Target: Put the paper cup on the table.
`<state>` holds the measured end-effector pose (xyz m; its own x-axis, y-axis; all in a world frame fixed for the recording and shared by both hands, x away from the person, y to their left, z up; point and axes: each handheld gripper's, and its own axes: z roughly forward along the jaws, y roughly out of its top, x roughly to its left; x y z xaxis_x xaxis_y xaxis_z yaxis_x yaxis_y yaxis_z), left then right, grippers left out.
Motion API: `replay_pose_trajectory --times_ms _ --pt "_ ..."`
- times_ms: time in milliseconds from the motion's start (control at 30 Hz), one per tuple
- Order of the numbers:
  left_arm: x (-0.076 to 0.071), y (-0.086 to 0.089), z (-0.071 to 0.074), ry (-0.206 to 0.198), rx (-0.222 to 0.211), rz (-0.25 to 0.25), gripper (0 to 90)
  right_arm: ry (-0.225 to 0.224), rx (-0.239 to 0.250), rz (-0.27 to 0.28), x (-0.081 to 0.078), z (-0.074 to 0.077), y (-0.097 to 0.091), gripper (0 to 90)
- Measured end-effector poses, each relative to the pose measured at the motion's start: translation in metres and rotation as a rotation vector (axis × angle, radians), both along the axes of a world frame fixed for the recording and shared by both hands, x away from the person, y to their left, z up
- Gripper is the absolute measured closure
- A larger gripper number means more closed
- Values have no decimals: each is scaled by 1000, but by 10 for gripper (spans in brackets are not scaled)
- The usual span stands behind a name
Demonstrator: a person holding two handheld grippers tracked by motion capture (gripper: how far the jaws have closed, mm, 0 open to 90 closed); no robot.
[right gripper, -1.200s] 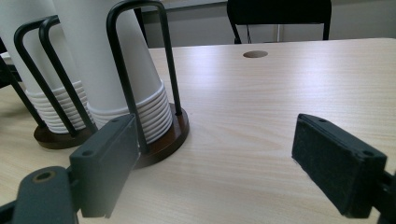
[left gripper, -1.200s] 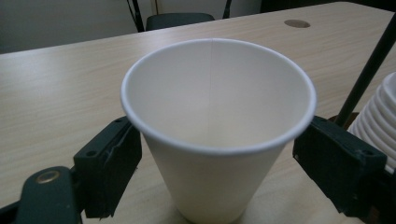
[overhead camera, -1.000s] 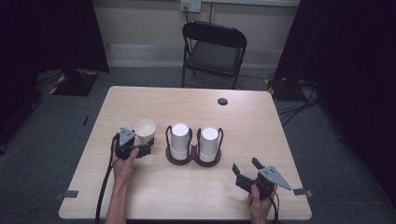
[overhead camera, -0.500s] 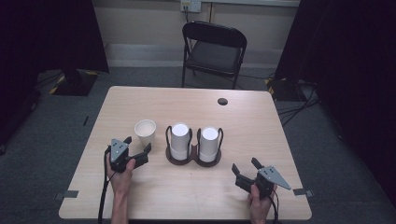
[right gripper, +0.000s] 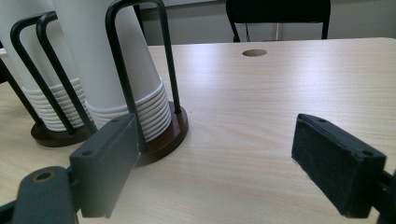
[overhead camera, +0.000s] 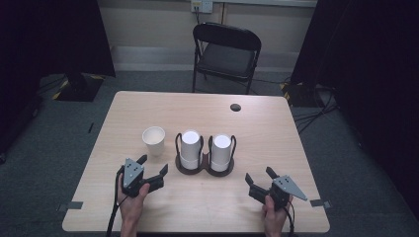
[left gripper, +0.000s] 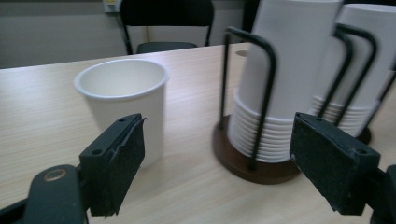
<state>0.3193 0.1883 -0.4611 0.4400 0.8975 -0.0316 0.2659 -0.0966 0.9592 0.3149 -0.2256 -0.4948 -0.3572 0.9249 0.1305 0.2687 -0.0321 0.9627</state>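
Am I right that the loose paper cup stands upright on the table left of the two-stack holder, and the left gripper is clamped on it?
Not clamped. The left gripper is open and apart from the paper cup, which stands free and upright left of the holder. The high view shows the gap; the left gripper view shows both pads short of the cup.

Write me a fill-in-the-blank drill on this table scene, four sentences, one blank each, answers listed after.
1. The single paper cup stands upright on the table, apart from the cup holder, with its mouth facing ____.
2. The cup holder carries ____ stacks of white cups.
3. The left gripper has its jaws ____, with nothing between them.
4. Beyond the table's far edge stands a black folding ____.

Missing words: up; two; open; chair
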Motion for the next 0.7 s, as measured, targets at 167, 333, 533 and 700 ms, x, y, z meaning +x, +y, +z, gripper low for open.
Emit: replay_pose_trajectory --times_ms 167,333,533,700 --pt "-10 -14 -1 -20 16 -52 181 -7 -2 -3 0 0 0 140" --pt "-15 -28 -6 -22 -17 -64 185 -8 -2 -3 -1 0 0 140" --pt "-24 -40 -15 -23 -31 -96 191 -8 4 0 -1 0 -1 140" --pt "-27 -39 -27 -2 -46 -80 190 -4 8 1 -1 0 -1 140"
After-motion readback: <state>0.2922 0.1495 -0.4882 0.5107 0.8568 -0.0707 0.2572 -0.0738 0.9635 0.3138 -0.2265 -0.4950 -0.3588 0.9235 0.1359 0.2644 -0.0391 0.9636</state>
